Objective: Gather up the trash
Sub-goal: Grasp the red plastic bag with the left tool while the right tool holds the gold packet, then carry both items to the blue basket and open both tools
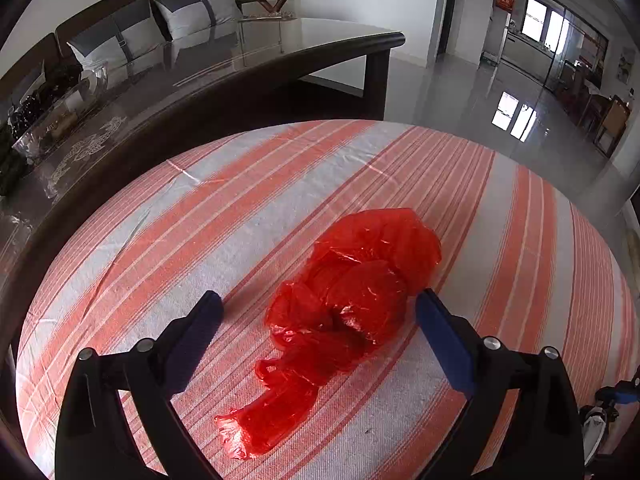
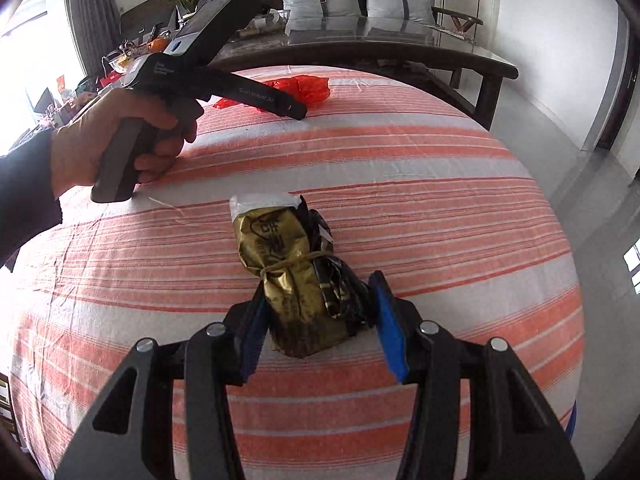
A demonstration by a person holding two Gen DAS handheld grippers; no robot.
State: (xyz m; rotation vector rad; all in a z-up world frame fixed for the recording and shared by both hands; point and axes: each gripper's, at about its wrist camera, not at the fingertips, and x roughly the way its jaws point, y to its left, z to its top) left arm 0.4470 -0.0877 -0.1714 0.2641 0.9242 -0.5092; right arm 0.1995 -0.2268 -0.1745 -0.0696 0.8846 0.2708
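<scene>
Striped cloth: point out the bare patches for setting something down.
The striped cloth lies bare between the red plastic bag and the gold packet, and right of both. Crowded spots: around the packet, framed by the right gripper, and the bag, framed by the left gripper.

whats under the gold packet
The gold packet lies on the striped cloth, with a black wrapper tucked beside it. What the cloth covers is hidden.

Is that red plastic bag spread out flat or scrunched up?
Scrunched up: the red plastic bag lies twisted and crumpled in a lump on the striped cloth.
</scene>
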